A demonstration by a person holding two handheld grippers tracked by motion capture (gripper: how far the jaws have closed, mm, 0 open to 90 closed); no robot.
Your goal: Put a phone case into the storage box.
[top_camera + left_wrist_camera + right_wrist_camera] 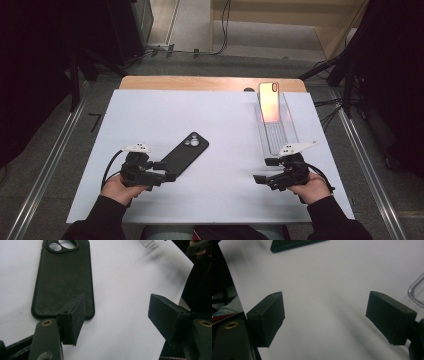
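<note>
Black phone case lies diagonal, camera end far-right.

White-topped table with black phone case and clear tray.

Black phone case lies flat on my white sheet, left of centre, back up, camera cutout at its far end, long axis angled far-right. Its near end sits just beside my left jaws. Clear tray lies far right, long axis running near-far, with a phone, glowing orange-pink, at its far end.
</note>
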